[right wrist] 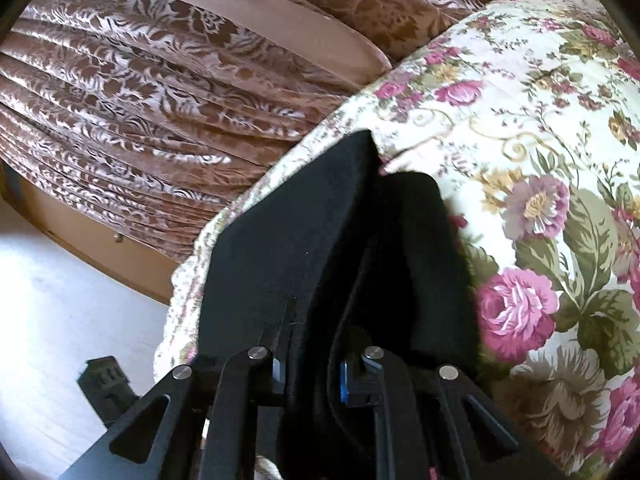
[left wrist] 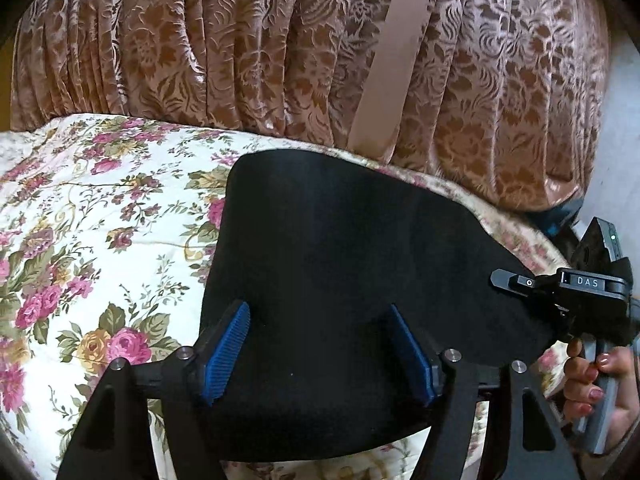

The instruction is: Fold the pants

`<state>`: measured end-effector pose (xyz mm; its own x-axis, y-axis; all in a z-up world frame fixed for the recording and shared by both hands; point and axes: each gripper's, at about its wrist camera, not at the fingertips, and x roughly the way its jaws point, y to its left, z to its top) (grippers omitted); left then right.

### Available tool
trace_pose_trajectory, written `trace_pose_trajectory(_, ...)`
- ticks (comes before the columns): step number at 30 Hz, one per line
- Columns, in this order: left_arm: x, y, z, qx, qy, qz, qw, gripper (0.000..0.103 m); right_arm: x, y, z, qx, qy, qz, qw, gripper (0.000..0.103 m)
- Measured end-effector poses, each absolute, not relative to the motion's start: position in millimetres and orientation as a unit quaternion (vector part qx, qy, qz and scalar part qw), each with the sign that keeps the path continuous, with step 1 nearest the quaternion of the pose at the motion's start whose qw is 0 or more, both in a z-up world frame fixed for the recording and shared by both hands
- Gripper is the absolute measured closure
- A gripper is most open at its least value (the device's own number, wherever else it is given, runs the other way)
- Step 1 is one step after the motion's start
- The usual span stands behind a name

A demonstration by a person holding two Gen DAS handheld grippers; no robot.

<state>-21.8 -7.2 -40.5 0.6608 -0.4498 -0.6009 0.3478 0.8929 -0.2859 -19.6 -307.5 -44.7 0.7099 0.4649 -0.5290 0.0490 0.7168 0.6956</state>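
we see the black pants lying on the floral bedspread of the bed, close to the bed edge that meets the brown patterned curtain. in the left wrist view the cloth makes a wide, smooth, dark shape with a rounded far border.

our left gripper is over the near part of the pants. its jaws stand wide apart, and the blue ribbed pads have only flat black cloth between them; they do not pinch anything.

our right gripper is at the bed edge on the right side of the pants. in the left wrist view it shows as a black body marked "das", with a hand around its grey handle. in its own view the jaws are nearly together and a thick fold of the black cloth goes between them, so they grip the pants. from there the cloth rises as two layers that end in a point near the curtain. a pale floor shows beside the bed.
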Motion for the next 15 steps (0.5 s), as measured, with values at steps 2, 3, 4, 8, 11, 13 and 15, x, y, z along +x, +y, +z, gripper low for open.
trace_pose_trajectory(2,-23.2,-10.5,-43.2,-0.067,0.349,-0.219,0.909,0.029,-17.0,-310.5,-57.3,0.368,0.370,0.117,0.845,0.088)
trace_pose_trajectory(3,-24.0,-12.5,-43.4,-0.063,0.348,-0.218,0.909,0.027,-16.3,-312.0,-60.7,0.376,0.369,0.117,0.842,0.088)
trace_pose_trajectory(4,-24.3,-14.2,-43.1,-0.059,0.349,-0.218,0.910,0.027,-15.7,-312.7,-62.3,0.383,0.367,0.118,0.839,0.088)
trace_pose_trajectory(8,-28.7,-14.4,-34.1,-0.068,0.338,-0.225,0.911,0.028,-22.5,-313.6,-48.8,0.380,0.346,0.128,0.849,0.088)
trace_pose_trajectory(11,-27.0,-17.1,-32.8,-0.069,0.340,-0.229,0.910,0.027,-26.6,-313.8,-36.2,0.369,0.333,0.129,0.858,0.088)
trace_pose_trajectory(13,-25.4,-21.1,-37.1,-0.059,0.344,-0.227,0.909,0.024,-26.6,-314.7,-37.3,0.363,0.337,0.127,0.859,0.088)
trace_pose_trajectory(15,-25.0,-27.9,-43.3,-0.041,0.350,-0.225,0.909,0.022,-23.6,-317.1,-46.8,0.357,0.353,0.102,0.859,0.088)
